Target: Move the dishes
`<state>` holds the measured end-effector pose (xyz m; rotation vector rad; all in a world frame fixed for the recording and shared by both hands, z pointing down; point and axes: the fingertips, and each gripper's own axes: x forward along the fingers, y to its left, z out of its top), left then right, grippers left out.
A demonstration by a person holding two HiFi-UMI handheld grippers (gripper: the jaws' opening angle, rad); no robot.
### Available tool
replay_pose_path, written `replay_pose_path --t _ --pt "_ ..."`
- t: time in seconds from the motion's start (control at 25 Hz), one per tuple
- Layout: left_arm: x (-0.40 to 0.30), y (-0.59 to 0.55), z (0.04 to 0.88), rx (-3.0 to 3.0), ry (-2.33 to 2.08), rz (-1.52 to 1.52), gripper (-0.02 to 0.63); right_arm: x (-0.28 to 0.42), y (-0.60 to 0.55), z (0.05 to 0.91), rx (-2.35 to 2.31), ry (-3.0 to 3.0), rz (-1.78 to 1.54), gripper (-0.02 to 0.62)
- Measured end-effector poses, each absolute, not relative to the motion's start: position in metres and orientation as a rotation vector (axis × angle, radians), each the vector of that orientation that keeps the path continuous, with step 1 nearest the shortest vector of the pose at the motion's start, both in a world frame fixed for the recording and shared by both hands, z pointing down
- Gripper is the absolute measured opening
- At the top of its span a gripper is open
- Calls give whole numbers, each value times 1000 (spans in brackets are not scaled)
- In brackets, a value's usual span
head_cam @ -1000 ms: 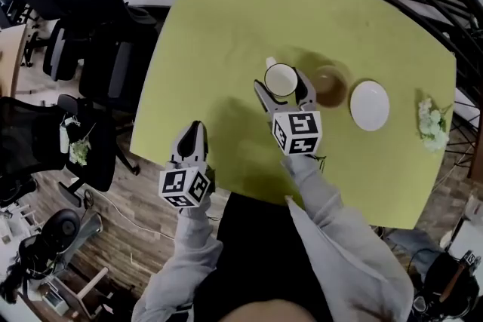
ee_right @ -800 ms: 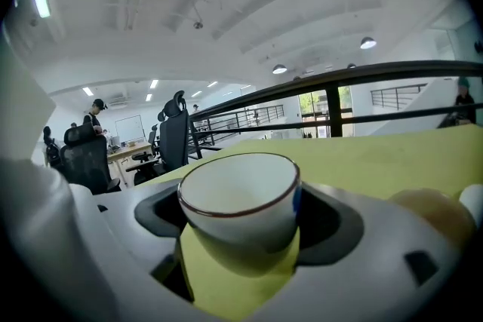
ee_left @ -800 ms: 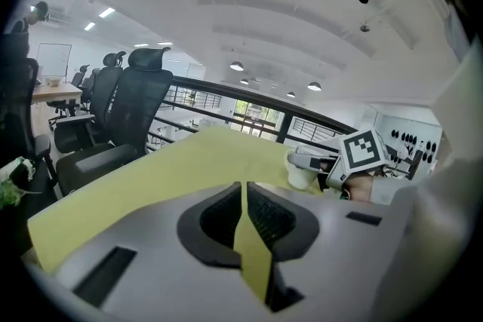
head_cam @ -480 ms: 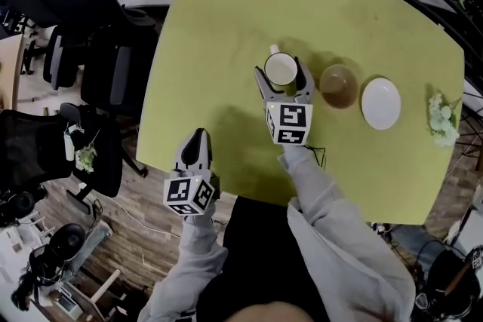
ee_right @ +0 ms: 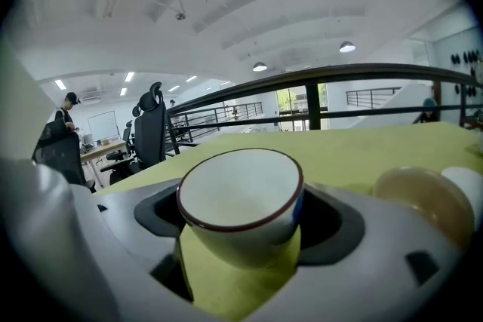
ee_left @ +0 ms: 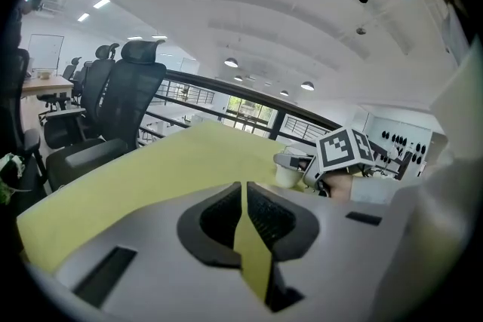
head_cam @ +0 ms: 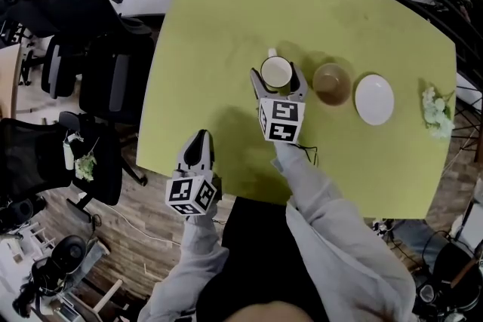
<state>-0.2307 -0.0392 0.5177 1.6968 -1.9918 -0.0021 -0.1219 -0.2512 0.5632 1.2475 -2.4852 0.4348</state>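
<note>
1. Centrally on the green table point(head_cam: 226, 26) stands the white cup point(head_cam: 276, 72), upright, dark rim up; the right gripper point(head_cam: 277, 79) has its jaws spread wide, one on each side of the cup, with no squeeze on its wall to be seen
2. Just right of the cup sits a brown bowl point(head_cam: 331, 84); then a white plate point(head_cam: 374, 99), apart from the bowl
3. Near the table's near edge hovers the left gripper point(head_cam: 198, 136); its jaws are all but together, holding nothing

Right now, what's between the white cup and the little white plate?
A brown bowl sits between the white cup and the white plate, seen in the head view.
</note>
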Motion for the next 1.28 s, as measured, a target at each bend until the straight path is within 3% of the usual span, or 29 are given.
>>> replay_pose_path --t 0.56,0.88,1.28 --pt "-210 -26 510 1827 -1946 -22 35 -97 -171 551 1068 -2551 587 489" --pt "-142 -52 482 2042 -1839 1 35 37 -116 524 1156 -2472 660 488" --pt "-71 -55 437 2149 -1764 -55 35 179 -101 456 1497 -2431 627 357"
